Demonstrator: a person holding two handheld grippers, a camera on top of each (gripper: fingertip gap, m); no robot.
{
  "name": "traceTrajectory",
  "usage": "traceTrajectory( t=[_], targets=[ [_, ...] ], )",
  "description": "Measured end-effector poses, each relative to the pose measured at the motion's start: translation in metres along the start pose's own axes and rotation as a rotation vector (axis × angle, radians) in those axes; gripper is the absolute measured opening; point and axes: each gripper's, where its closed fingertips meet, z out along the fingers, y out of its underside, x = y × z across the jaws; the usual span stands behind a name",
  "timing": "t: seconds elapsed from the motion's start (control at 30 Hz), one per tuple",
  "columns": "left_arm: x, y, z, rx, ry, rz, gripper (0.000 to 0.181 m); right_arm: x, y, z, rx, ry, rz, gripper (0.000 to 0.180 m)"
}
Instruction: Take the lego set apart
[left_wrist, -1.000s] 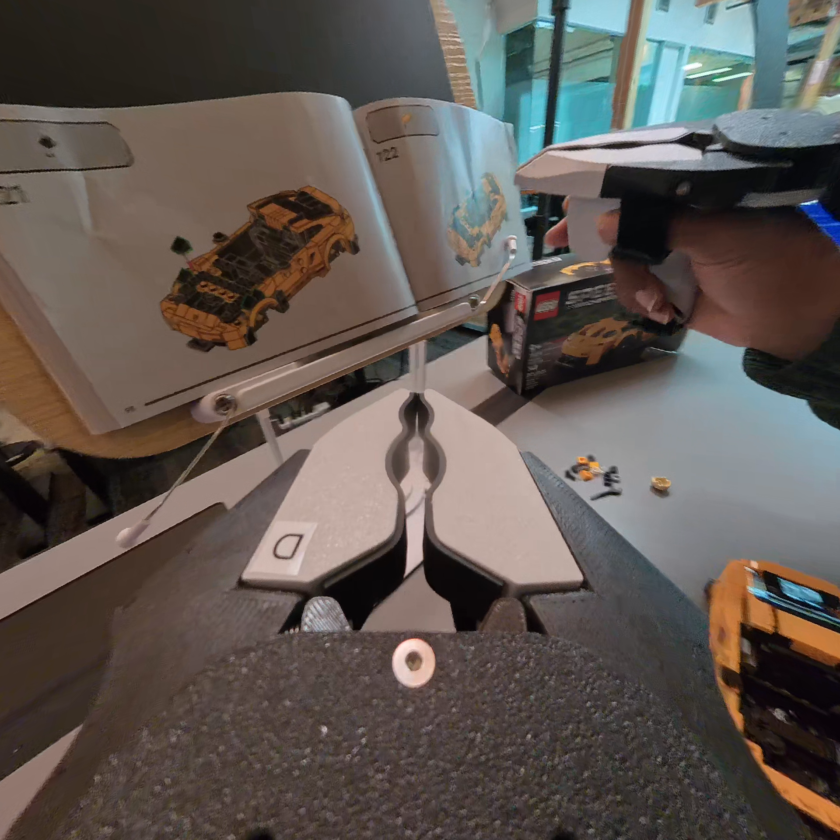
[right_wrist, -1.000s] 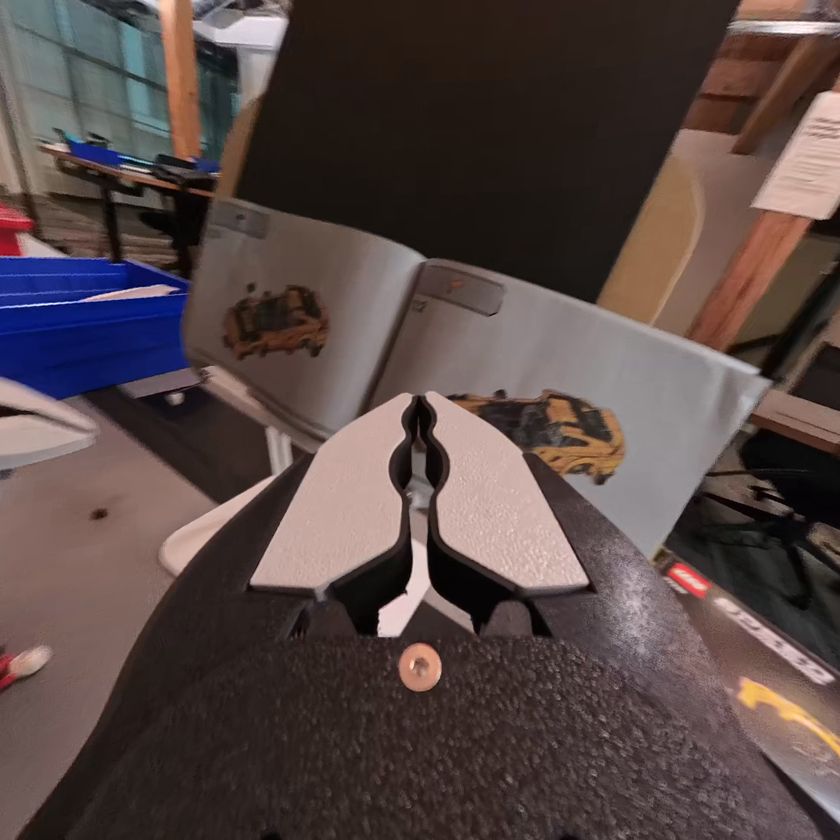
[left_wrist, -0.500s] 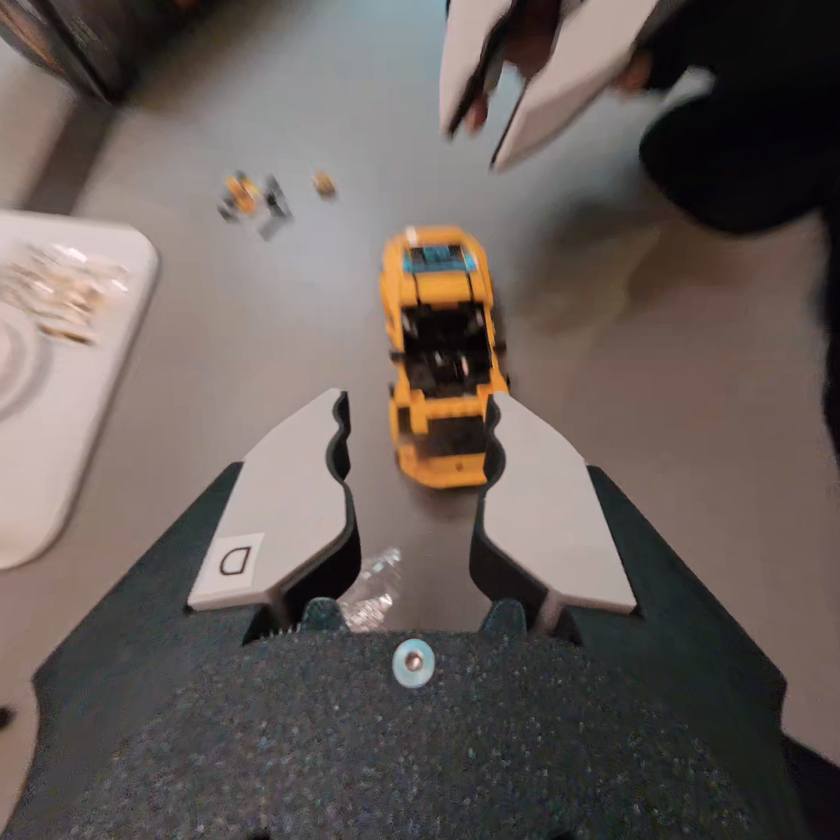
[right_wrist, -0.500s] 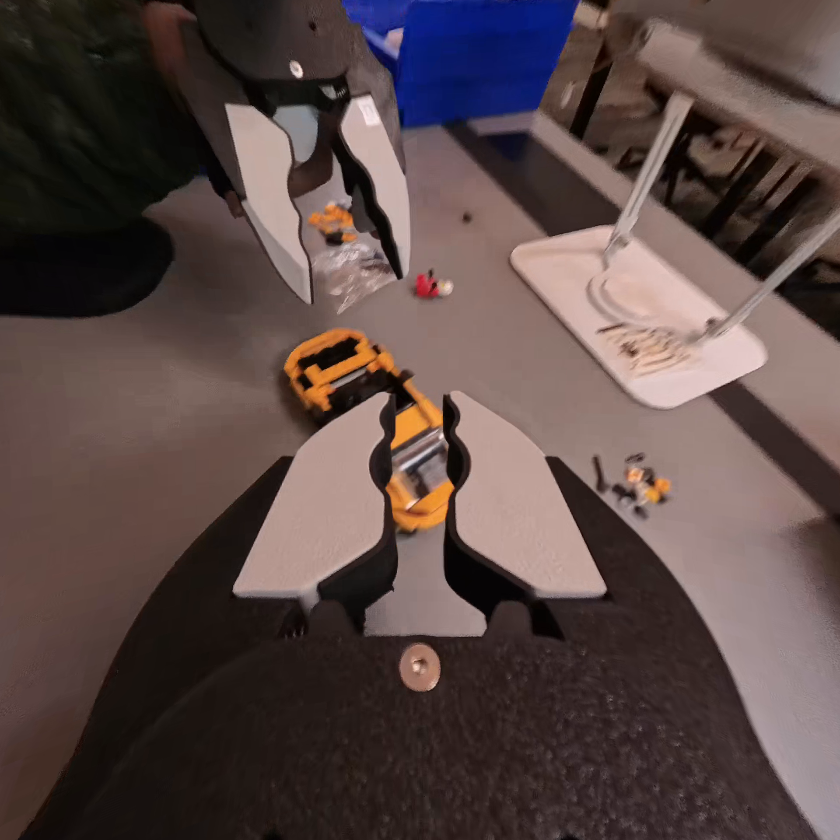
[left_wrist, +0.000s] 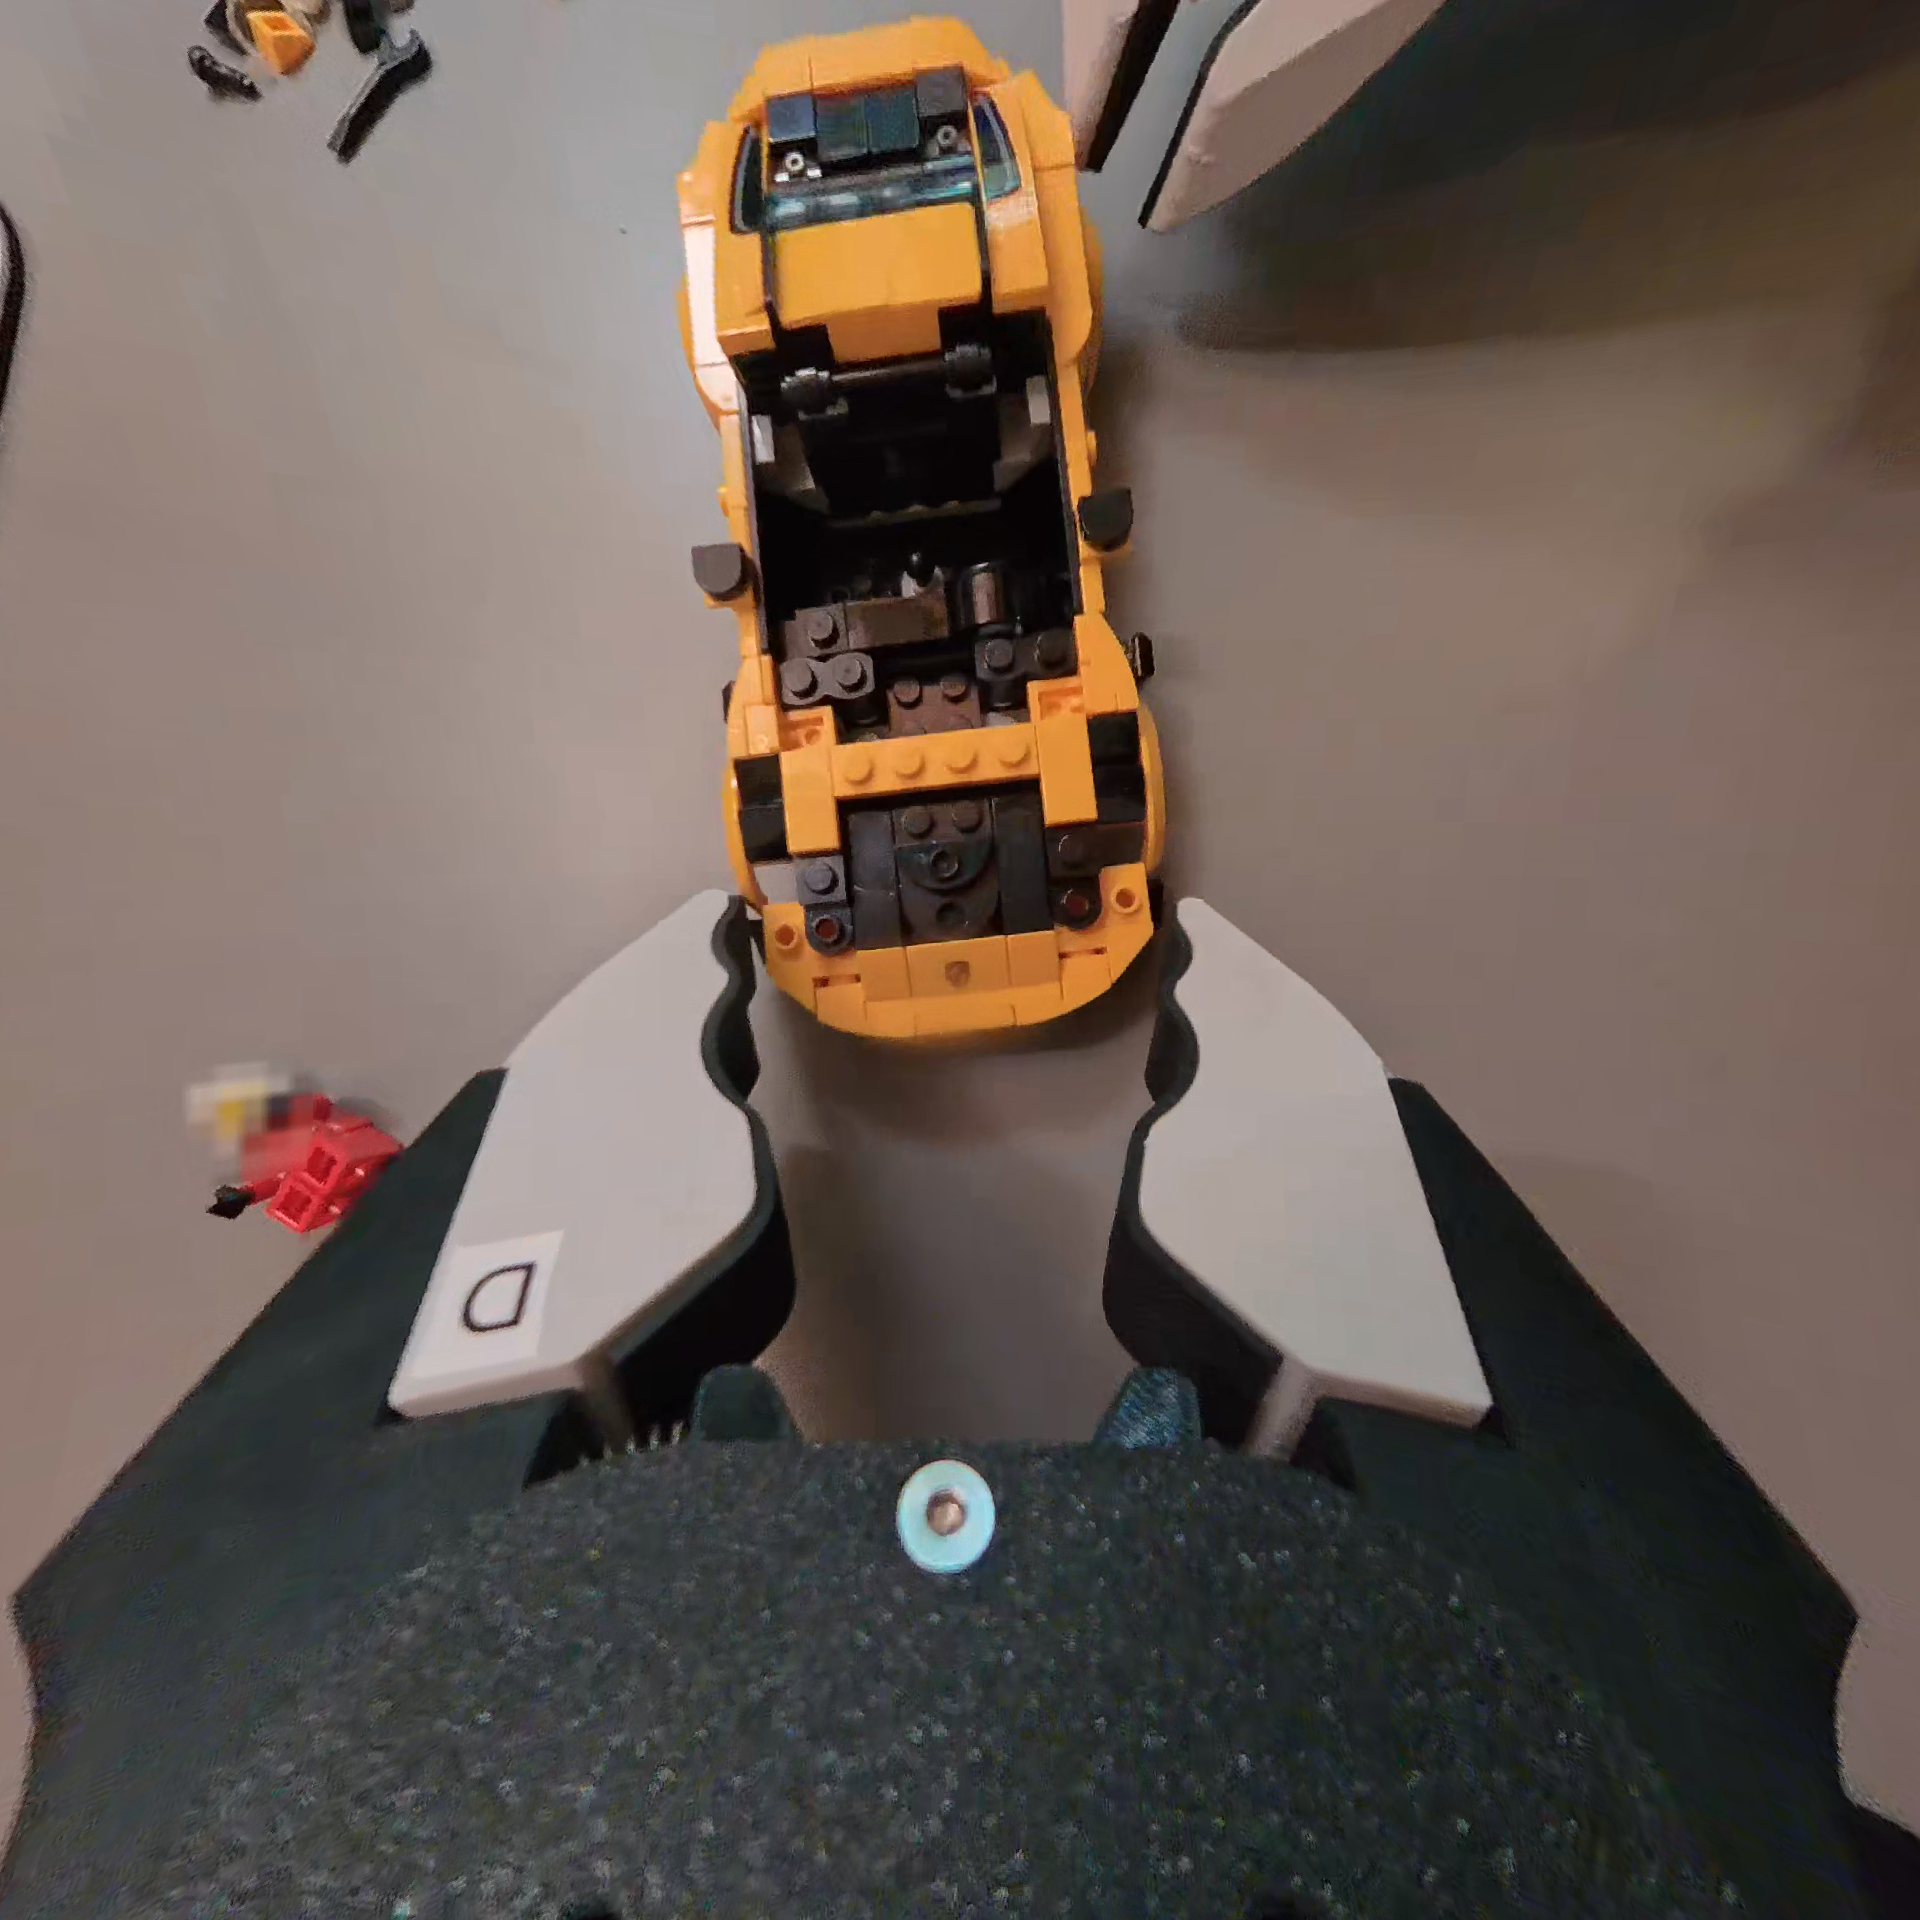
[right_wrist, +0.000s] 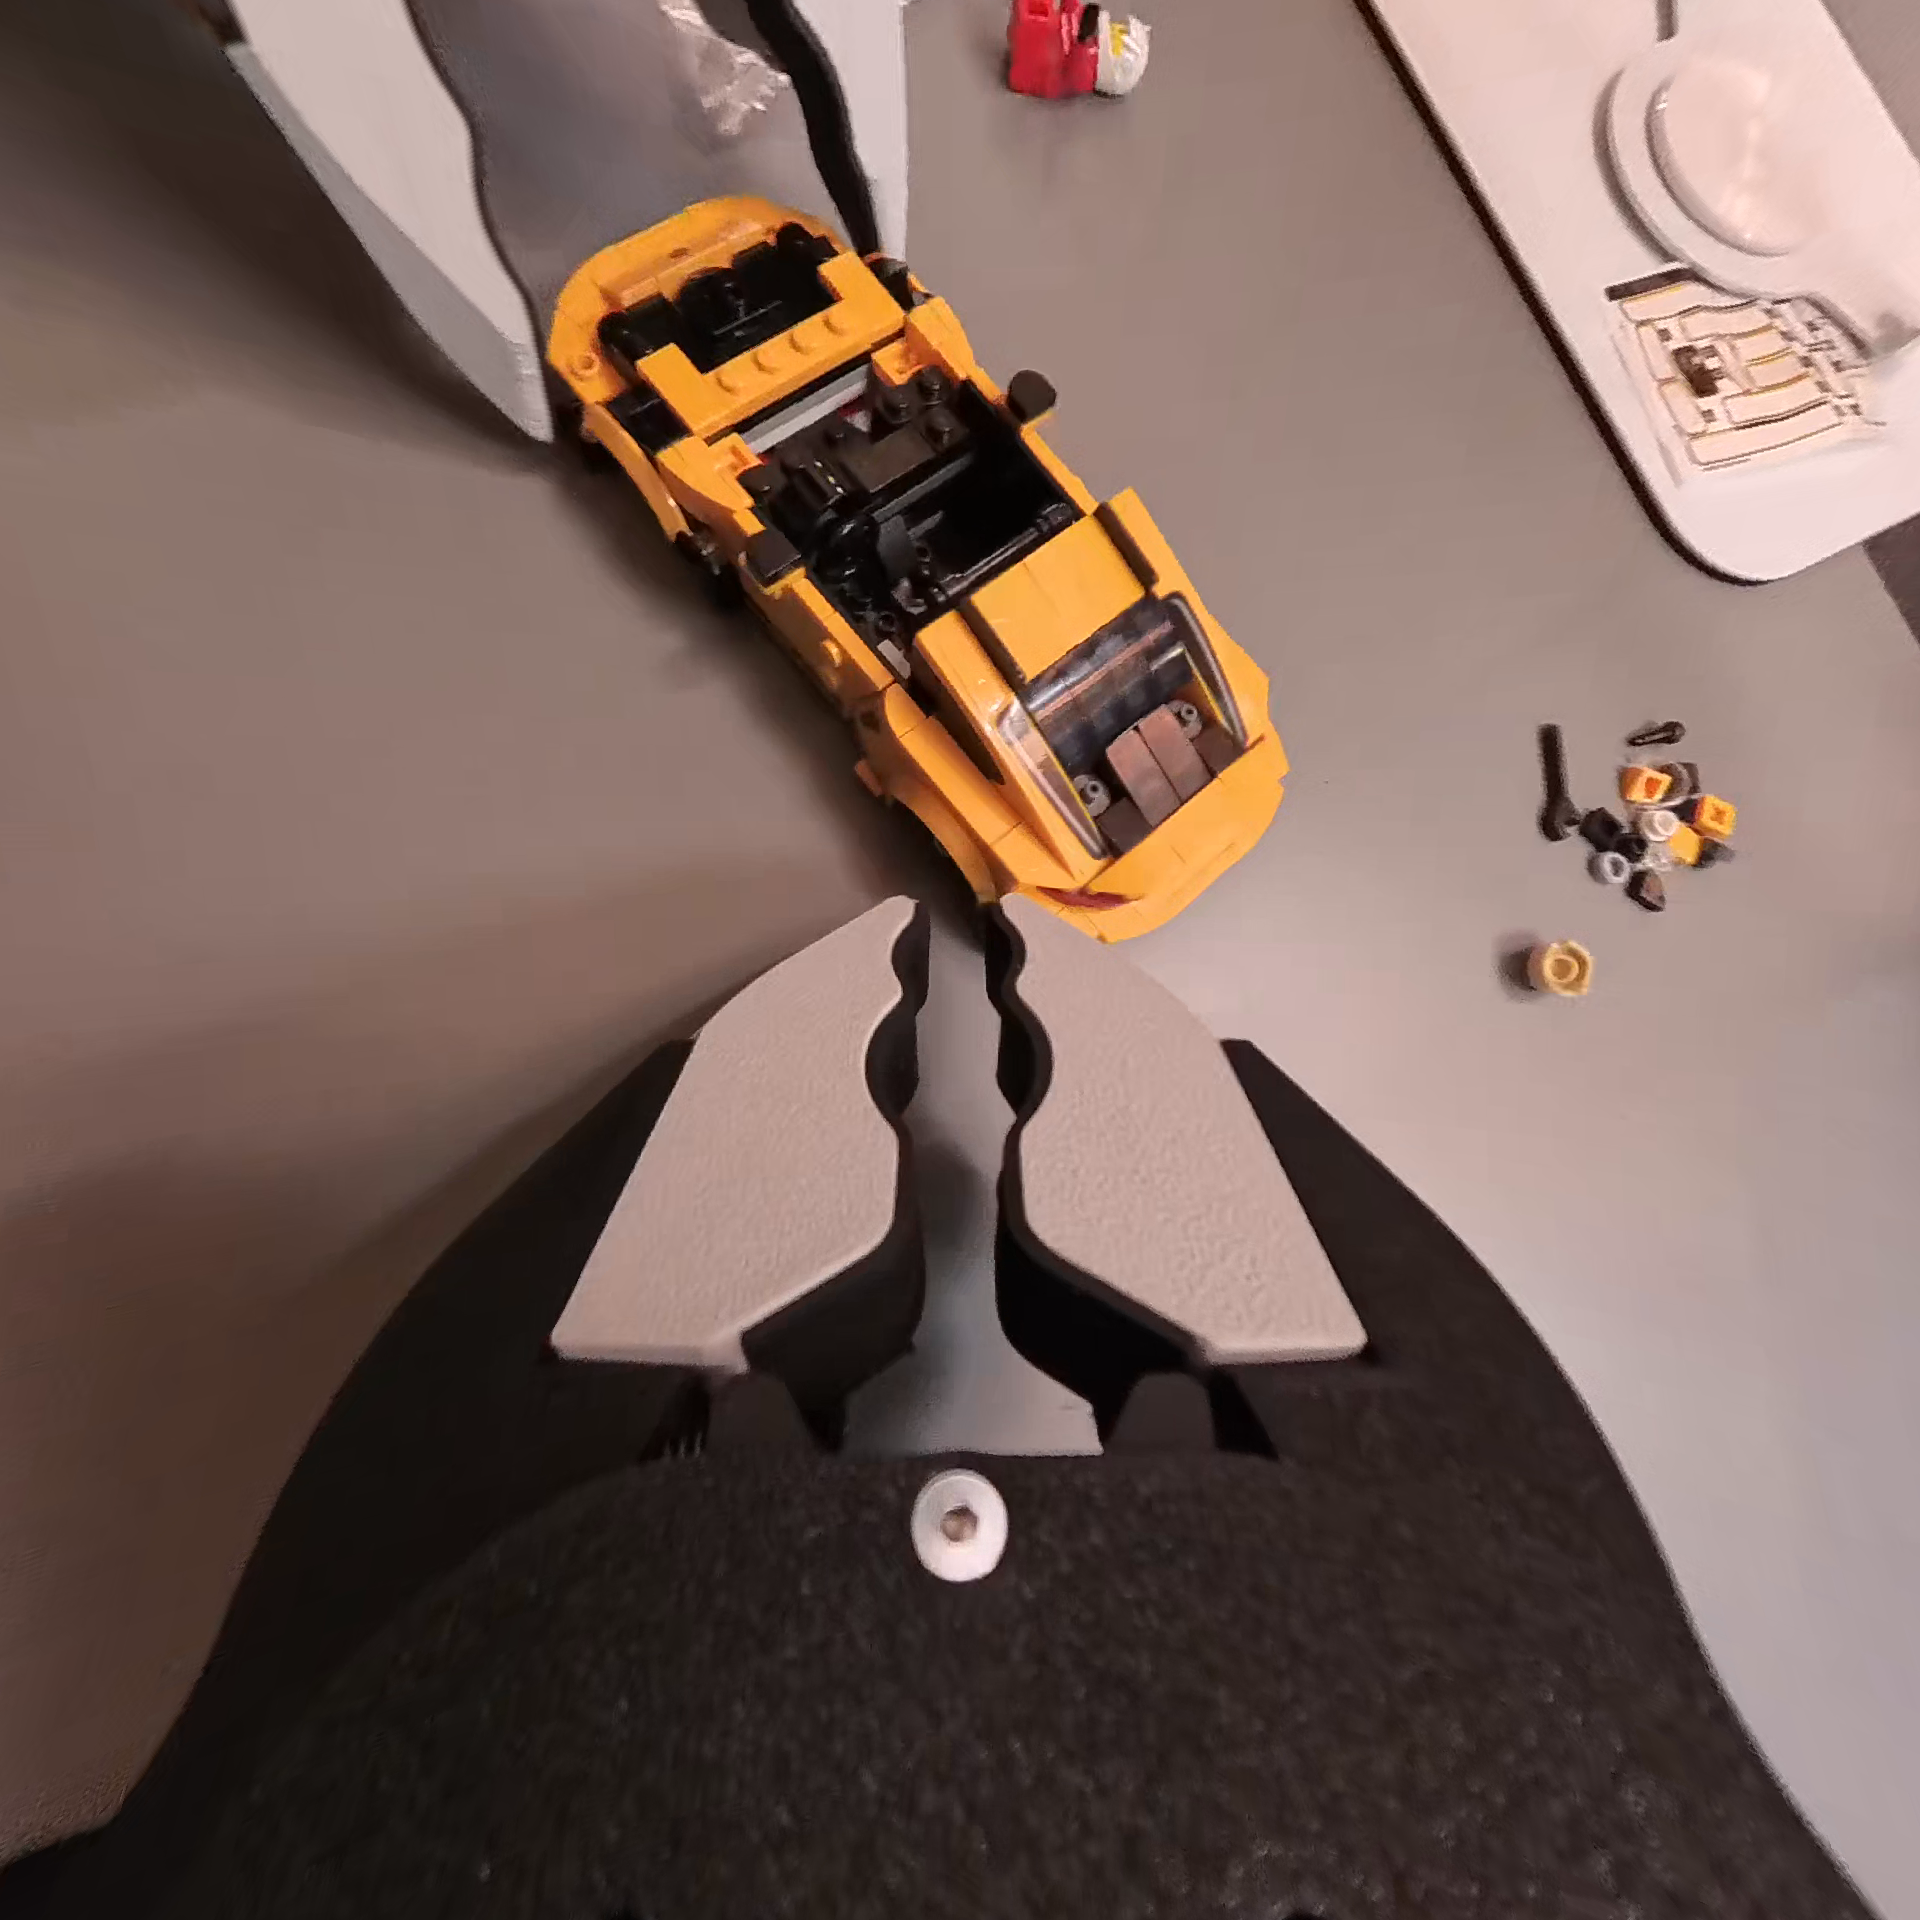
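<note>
Car: yellow toy car (left_wrist: 914, 582) sits centre frame on the grey table (left_wrist: 1507, 727), roof off, cabin bare.
Left gripper (left_wrist: 951, 925): fingers spread wide, empty, tips flanking the car's near end, not yet touching as far as we see.
Right gripper (right_wrist: 956, 914): fingers nearly together w/ a narrow gap, holding nothing, tips just beside the car's other end.
Loose bits: small pile (right_wrist: 1642, 821), right of frame.
Step, our guess: we clamp the body w/ left, keep it flat, then pry one top piece w/ right, straight up.
</note>
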Motion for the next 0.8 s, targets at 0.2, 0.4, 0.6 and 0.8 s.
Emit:
traceTrajectory(
  t=[0.2, 0.4, 0.6, 0.8],
  targets=[
    [0.023, -0.003, -0.003, -0.002, 0.049, -0.049, 0.062, 0.029, -0.004, 0.014, 0.041, 0.097, -0.012, 0.016],
    [0.056, -0.013, 0.005, 0.036, 0.118, 0.000, 0.059, 0.040, -0.020, 0.017, 0.158, -0.017, 0.079, 0.016],
    [0.038, -0.027, -0.003, 0.173, 0.064, -0.060, 0.056, 0.014, -0.035, -0.018, 0.227, -0.110, -0.015, 0.016],
    [0.032, -0.052, -0.006, 0.313, -0.042, -0.033, 0.061, -0.021, -0.047, -0.013, 0.174, -0.208, -0.064, 0.021]
  ],
)
